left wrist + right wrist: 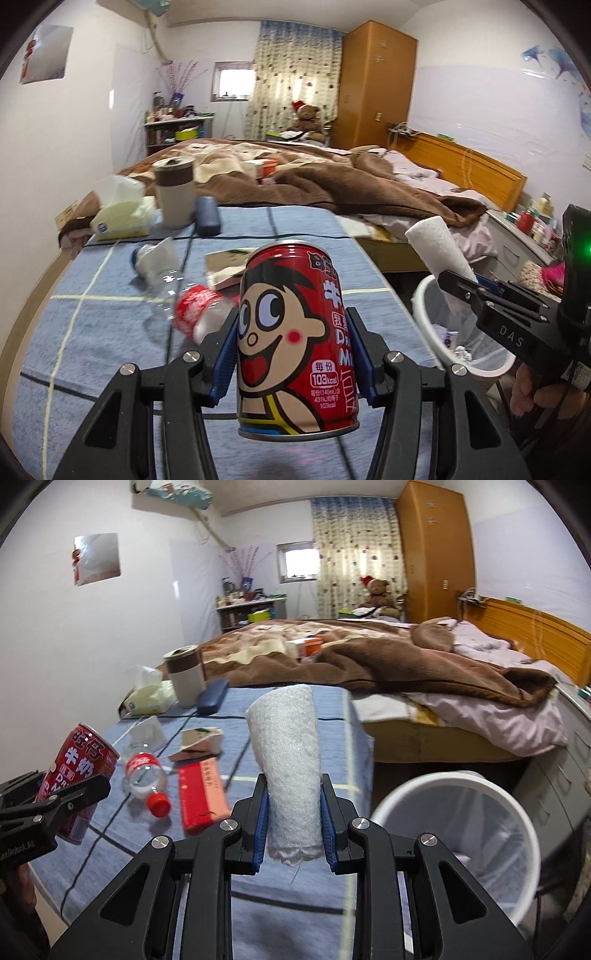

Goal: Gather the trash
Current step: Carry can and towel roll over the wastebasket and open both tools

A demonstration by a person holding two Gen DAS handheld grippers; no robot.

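The left gripper (293, 363) pinches a red milk-drink can (295, 332) by its sides, the blue fingers (225, 360) pressed on the lower wall so the can rides upright and clear of the surface (92, 332). The right gripper (294, 825) squeezes a rolled white paper towel (288, 768) near its base, fingers (260, 829) drawn close together on the soft roll, which stands up out of them. Both loads are lifted off the blue checked cloth, probably for carrying to the white wastebasket (458, 786) that stands just beside the surface's edge, lined with a clear bag.

The can shows a cartoon face, a silver rim and no visible dents. The towel looks fluffy, slightly tapered and frayed at the bottom. A plastic bottle with a red cap (146, 779), a red packet (201, 797) and a crumpled carton (197, 744) lie uncollected on the cloth.
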